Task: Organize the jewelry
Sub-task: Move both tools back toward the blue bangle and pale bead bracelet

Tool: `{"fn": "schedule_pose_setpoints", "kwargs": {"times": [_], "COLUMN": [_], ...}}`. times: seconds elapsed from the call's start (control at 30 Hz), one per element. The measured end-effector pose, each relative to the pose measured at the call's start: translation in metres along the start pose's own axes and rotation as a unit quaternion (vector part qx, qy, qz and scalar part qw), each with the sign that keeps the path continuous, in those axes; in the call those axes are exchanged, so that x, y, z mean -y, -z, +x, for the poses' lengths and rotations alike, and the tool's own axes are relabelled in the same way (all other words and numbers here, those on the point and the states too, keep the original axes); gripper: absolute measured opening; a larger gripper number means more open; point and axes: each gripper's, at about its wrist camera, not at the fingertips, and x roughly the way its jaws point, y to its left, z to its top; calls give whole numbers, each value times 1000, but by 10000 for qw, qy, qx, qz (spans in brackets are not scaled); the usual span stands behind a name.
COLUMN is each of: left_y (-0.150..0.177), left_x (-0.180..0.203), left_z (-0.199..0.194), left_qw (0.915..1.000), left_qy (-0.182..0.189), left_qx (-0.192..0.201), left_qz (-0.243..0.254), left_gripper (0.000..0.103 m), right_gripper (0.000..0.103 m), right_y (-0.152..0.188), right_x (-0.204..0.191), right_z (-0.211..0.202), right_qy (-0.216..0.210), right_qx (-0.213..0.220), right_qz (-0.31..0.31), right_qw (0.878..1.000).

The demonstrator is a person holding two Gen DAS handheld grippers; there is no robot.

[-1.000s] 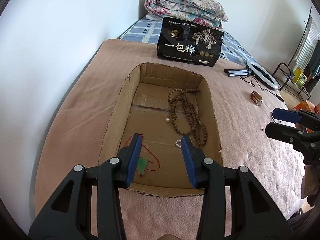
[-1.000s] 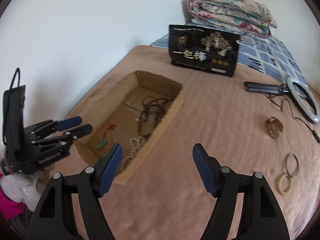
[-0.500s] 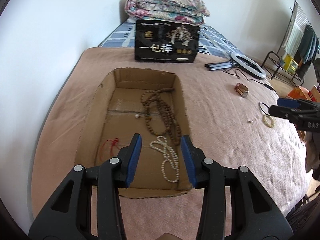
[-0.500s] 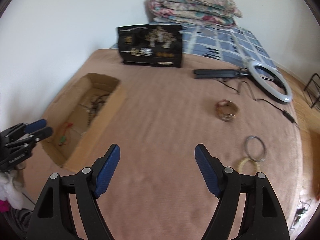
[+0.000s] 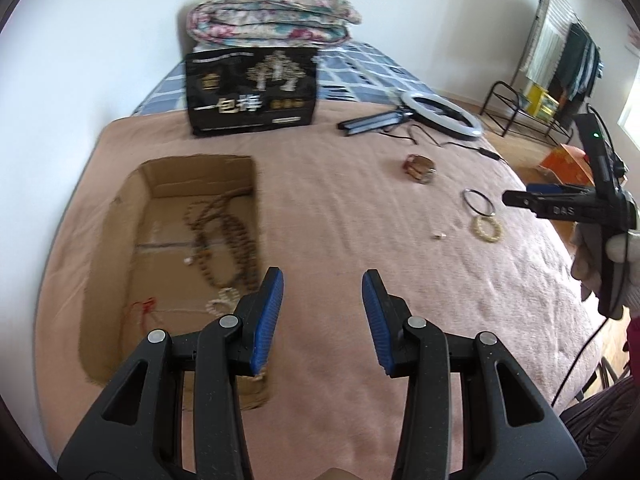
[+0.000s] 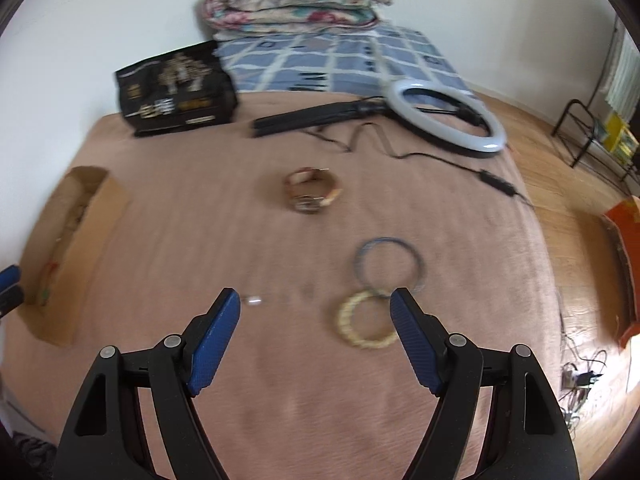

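Note:
My left gripper point(image 5: 323, 312) is open and empty over the pink blanket, just right of the cardboard box point(image 5: 120, 216). Inside the box lie a brown bead necklace point(image 5: 224, 236), a white pearl strand point(image 5: 222, 300) and a red cord point(image 5: 142, 308). My right gripper point(image 6: 316, 300) stands wide open above the blanket. A cream bead bracelet point(image 6: 362, 320) lies just inside its right finger, overlapping a silver bangle point(image 6: 390, 266). A tiny pearl piece point(image 6: 254, 301) sits by its left fingertip. Farther off lies a brown wristwatch point(image 6: 312, 192). The left wrist view shows the right gripper point(image 5: 520, 198) in a gloved hand.
A black printed box point(image 5: 252, 92) and a folded floral quilt point(image 5: 272, 16) stand at the back. A ring light point(image 6: 444, 116) with its tripod and cable lies at the back right. The bed edge drops to a wooden floor point(image 6: 560, 192) on the right.
Both grippers have swung to the right. The left one left the box and is over the blanket beside it. The right one has come up to the bracelets and the pearl piece.

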Motion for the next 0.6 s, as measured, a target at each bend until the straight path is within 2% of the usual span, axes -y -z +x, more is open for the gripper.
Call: {"fn": "schedule_pose_setpoints", "kwargs": {"times": [0.1, 0.33, 0.6], "left_y": [-4, -10, -9], "left_x": [17, 58, 91], "left_z": [10, 38, 81], "left_qw": [9998, 9979, 9946], "left_qy": [139, 397, 767], "left_qx": [-43, -153, -444], "left_qz": [111, 484, 547], "left_gripper": [42, 42, 42], "right_gripper": [77, 77, 77], "right_y": [2, 5, 9], "right_x": [19, 57, 82], "right_z": [4, 20, 48], "right_qy": [106, -102, -292], "right_qx": [83, 24, -94], "right_qz": [32, 346, 442], "right_qw": [9999, 9993, 9986]}}
